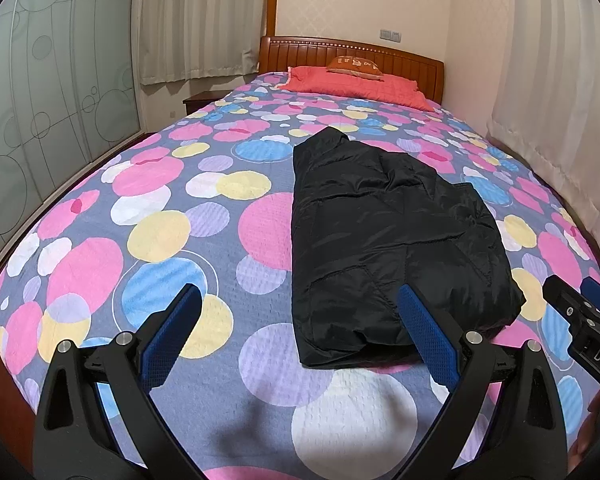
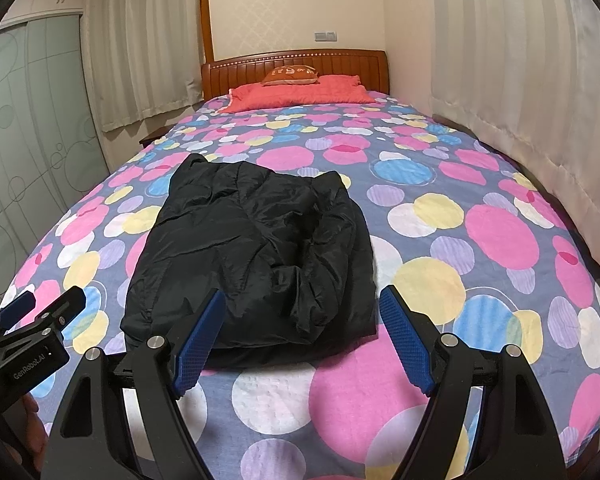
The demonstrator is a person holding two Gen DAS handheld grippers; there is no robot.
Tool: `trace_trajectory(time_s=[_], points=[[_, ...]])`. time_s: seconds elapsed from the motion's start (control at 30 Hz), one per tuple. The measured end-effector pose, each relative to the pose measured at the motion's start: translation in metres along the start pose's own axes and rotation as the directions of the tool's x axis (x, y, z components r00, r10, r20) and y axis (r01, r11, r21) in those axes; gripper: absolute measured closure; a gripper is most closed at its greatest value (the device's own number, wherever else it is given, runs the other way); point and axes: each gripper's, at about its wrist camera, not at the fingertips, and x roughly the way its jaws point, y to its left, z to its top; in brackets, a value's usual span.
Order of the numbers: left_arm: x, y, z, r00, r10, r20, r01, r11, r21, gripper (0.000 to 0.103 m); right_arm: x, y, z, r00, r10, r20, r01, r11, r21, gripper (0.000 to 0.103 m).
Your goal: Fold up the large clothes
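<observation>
— What carries everything here?

— A bed (image 1: 100, 208) under a bedspread of coloured circles, with a wooden headboard (image 2: 296, 66) at the far end and a red pillow (image 2: 300, 94) against it. A smaller orange cushion (image 2: 290, 74) sits on top of that pillow.

— And the garment?

— A black padded jacket (image 2: 252, 256) lies folded into a rough rectangle on the near half of the bed, roughly midway between the two long edges, its lower hem close to the foot edge. Nothing touches it.

— How are the tools posed?

— Both point forward and down at the bedspread, side by side above the foot edge. The left gripper (image 1: 300, 320) has its jaws spread wide with nothing between the pads; its right finger (image 1: 428, 336) shows in front of the jacket's near left corner, not pressing it. The right gripper (image 2: 302, 320) is likewise wide apart and empty, its left finger (image 2: 198, 344) overlapping the jacket's near hem in view.

— Any hand showing?

— Only a sliver of a hand (image 2: 30, 408) beneath the left tool's body, at the right camera's lower left.
</observation>
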Motion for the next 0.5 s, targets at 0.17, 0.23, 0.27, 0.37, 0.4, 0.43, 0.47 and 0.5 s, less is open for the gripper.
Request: trace_trajectory(time_s=[0.17, 0.23, 0.27, 0.37, 0.4, 0.43, 0.47, 0.5], points=[[-0.0012, -0.0009, -0.0014, 1.0, -0.003, 0.002, 0.003, 1.0, -0.001, 0.005, -0.0005, 0.0003, -0.0002, 1.0, 0.0, 0.0, 0.0, 1.0, 0.001, 0.025], [-0.0011, -0.0013, -0.0031, 1.0, -0.004, 0.003, 0.004, 1.0, 0.0, 0.005, -0.0005, 0.0002, -0.0003, 1.0, -0.001, 0.001, 0.001, 1.0, 0.001, 0.025], [0.0, -0.0002, -0.0013, 1.0, -0.003, 0.001, 0.003, 1.0, -0.001, 0.005, -0.0004, 0.0009, -0.0003, 1.0, -0.001, 0.001, 0.001, 1.0, 0.001, 0.025], [-0.0019, -0.0016, -0.0033, 1.0, -0.003, 0.004, 0.003, 1.0, -0.002, 0.005, -0.0004, 0.0002, -0.0006, 1.0, -0.002, 0.0, 0.002, 1.0, 0.002, 0.025], [-0.0022, -0.0019, -0.0034, 1.0, 0.0, 0.006, 0.0, 1.0, -0.001, 0.005, -0.0003, 0.0018, -0.0004, 1.0, -0.002, 0.0, 0.002, 1.0, 0.002, 0.025], [-0.0037, -0.0034, -0.0036, 1.0, 0.006, 0.009, -0.006, 1.0, 0.0, 0.005, -0.0004, 0.0005, -0.0007, 1.0, -0.002, 0.001, 0.002, 1.0, 0.003, 0.025], [-0.005, -0.0042, -0.0033, 1.0, 0.016, 0.012, -0.016, 1.0, 0.002, 0.005, -0.0003, 0.0014, -0.0005, 1.0, -0.002, 0.0, 0.002, 1.0, 0.003, 0.025], [-0.0054, -0.0043, -0.001, 1.0, 0.022, 0.015, -0.022, 1.0, 0.003, 0.005, -0.0001, 0.002, -0.0005, 1.0, -0.001, 0.0, 0.001, 1.0, 0.002, 0.025]])
